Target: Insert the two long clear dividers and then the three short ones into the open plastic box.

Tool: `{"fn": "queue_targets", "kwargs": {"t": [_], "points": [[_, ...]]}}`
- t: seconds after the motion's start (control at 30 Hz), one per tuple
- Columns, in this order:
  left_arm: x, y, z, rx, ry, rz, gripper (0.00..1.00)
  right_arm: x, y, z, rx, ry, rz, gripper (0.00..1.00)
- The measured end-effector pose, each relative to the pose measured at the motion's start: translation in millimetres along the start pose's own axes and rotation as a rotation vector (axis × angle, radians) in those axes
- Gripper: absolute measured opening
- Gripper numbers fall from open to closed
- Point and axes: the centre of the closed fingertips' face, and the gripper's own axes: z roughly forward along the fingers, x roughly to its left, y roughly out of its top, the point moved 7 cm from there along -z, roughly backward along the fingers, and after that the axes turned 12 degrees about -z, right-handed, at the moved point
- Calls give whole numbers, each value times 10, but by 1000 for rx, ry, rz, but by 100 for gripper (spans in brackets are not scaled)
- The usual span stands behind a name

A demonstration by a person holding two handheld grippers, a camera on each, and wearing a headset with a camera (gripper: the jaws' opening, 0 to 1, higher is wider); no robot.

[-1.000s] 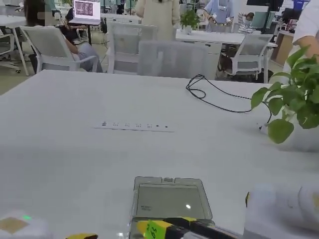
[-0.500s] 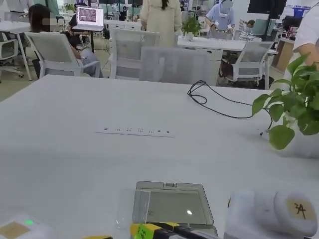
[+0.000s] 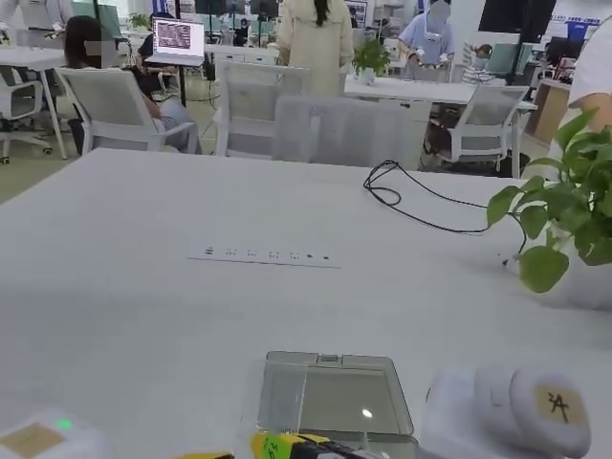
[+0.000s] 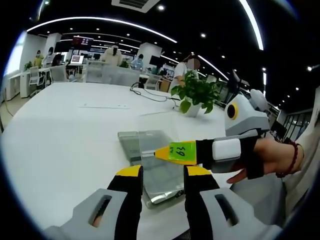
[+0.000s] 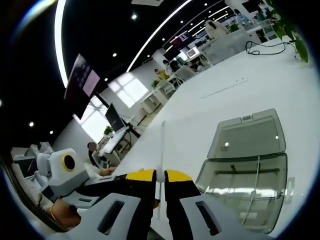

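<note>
The open plastic box lies at the table's near edge, with its smoky lid point(image 3: 335, 397) flat behind it. In the right gripper view the base point(image 5: 240, 185) sits below the lid point(image 5: 250, 135), and a thin strip stands inside the base. My right gripper point(image 5: 160, 176) is shut on a long clear divider point(image 5: 162, 145), seen edge-on and rising from the jaws. From the left gripper view that divider point(image 4: 157, 131) hovers over the box point(image 4: 160, 182), held by the right gripper point(image 4: 167, 150). The left gripper point(image 4: 163, 172) is open and holds nothing, just short of the box.
A potted plant point(image 3: 559, 215) stands at the right of the white table point(image 3: 143, 306). A black cable point(image 3: 411, 196) loops at the back, and a power strip point(image 3: 263, 255) is set into the tabletop. Chairs and people are beyond the far edge.
The head camera has tilted up a little, so the whole scene sits lower. The right gripper's white body has slid left, further into the head view.
</note>
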Motion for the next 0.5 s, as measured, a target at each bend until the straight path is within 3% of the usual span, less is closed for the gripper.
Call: {"fn": "queue_targets", "kwargs": {"t": [0.43, 0.5], "points": [[-11, -5, -19, 29, -7, -72, 31, 19, -12, -14, 15, 8, 52, 6], [-20, -19, -12, 39, -22, -83, 35, 17, -15, -18, 17, 5, 56, 6]]}}
